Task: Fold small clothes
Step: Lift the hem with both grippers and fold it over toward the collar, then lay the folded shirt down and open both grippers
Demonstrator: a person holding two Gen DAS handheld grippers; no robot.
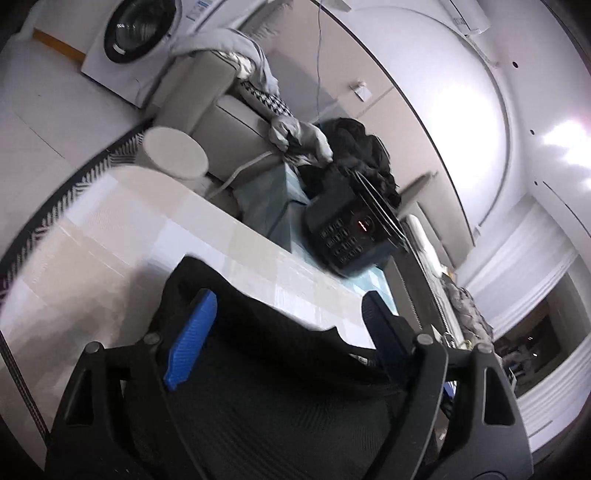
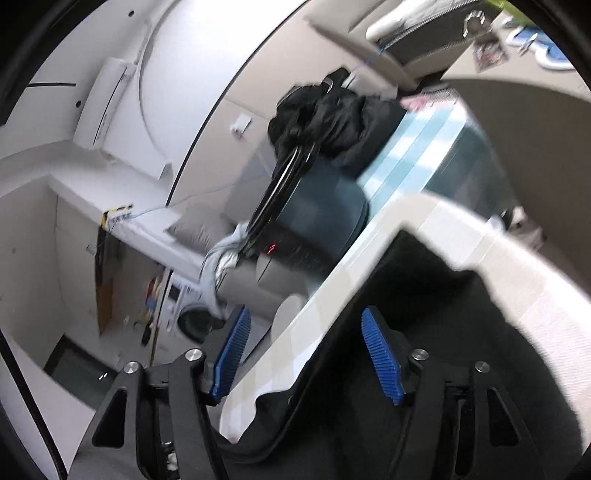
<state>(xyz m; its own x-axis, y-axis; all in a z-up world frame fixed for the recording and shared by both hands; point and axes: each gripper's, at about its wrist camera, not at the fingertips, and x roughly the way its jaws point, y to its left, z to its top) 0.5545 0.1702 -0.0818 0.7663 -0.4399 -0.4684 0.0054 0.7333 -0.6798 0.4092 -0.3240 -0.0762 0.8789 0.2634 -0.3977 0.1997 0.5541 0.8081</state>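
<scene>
A black garment [image 1: 280, 369] lies spread on the pale table [image 1: 110, 236], near its edge, under both grippers. It looks light, soft and floppy, so pinching a hem or corner seems best. The left gripper [image 1: 284, 332] and right gripper [image 2: 306, 354] both stand apart over the cloth, clamped on nothing.

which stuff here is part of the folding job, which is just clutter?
Job:
- black garment on the table, between both grippers
- left gripper
- right gripper
- dark basket piled with black clothes

Clutter:
- washing machine
- grey cloth
- round stool
</scene>
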